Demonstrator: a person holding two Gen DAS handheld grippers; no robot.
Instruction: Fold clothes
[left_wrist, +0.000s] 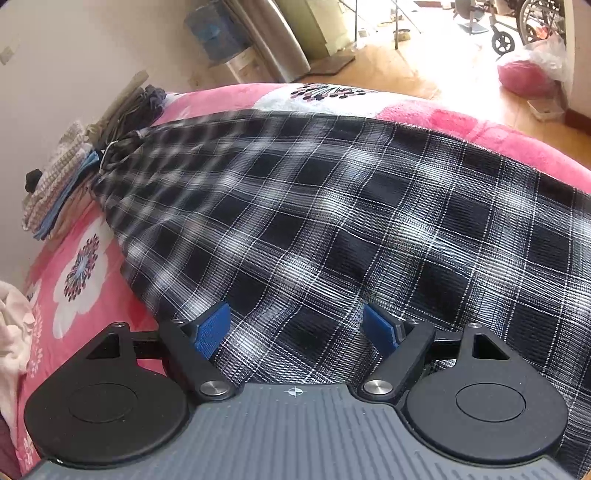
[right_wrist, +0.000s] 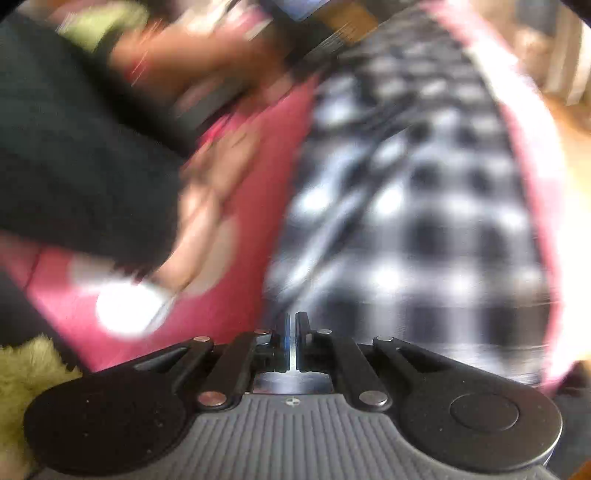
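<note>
Pink bedding with white flower prints covers the bed (left_wrist: 85, 295) in the left wrist view, with a pale wall behind and a sunlit wooden floor (left_wrist: 424, 70) further off. One black-and-white checked garment (left_wrist: 332, 221) lies spread flat across the bed, thin white lines crossing dark squares, its cloth smooth apart from a few soft ripples. Its long axis runs from the near right toward the far left, where it narrows to a gathered end by a single stack of folded clothes (left_wrist: 59, 184) against the wall. One cream cloth (left_wrist: 11, 325) sits bunched at the left edge, and one pink bundle in clear plastic (left_wrist: 528, 74) rests on the floor. The left claw (left_wrist: 295, 328) hangs over the near part of the garment with its two blue pads (left_wrist: 212, 328) wide apart and nothing between them. Seen from the right wrist, the picture is heavily blurred: the same checked garment (right_wrist: 413, 206) stretches away from the camera up the right half of the frame, lying on the pink bedding (right_wrist: 236, 258). A dark sleeve (right_wrist: 74, 158) and a hand (right_wrist: 207, 206) show at the left, and something yellow-green and fluffy (right_wrist: 26, 369) sits in the lower left corner. The right claw (right_wrist: 291, 325) has its jaws together at the garment's near edge; whether any cloth is pinched there cannot be told.
</note>
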